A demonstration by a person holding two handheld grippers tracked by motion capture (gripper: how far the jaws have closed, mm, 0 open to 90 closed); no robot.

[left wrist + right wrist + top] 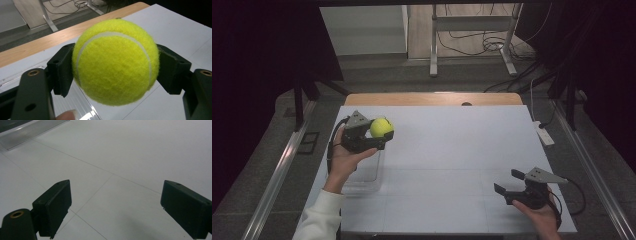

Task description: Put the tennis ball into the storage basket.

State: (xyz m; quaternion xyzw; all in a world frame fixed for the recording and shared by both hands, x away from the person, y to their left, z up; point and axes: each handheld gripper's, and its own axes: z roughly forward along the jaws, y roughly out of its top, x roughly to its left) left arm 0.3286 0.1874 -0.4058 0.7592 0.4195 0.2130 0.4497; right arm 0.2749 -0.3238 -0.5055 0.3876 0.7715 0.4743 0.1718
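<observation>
The fuzzy yellow-green tennis ball [381,127] sits pinched between the jaws of the left gripper [379,131], held up in the air above the left part of the white table top [452,150] in the high view. The person's left hand [343,159], in a white sleeve [318,217], grips the black tool from below, over a clear plastic box [364,177] that stands on the table near its left edge. At the near right corner, the right gripper [508,183] rests low in the person's right hand [542,212], its jaws spread apart with nothing between them, well apart from the ball.

In the left gripper view, the tennis ball [115,61] shows its white curved seam, and the left gripper [115,70] presses a black pad against each of its sides. A fingertip [66,115] shows at the bottom edge.

In the right gripper view, the right gripper [115,207] points down at the bare white table top [125,157], jaws wide open. The clear box's rim [27,135] shows at the upper left.
</observation>
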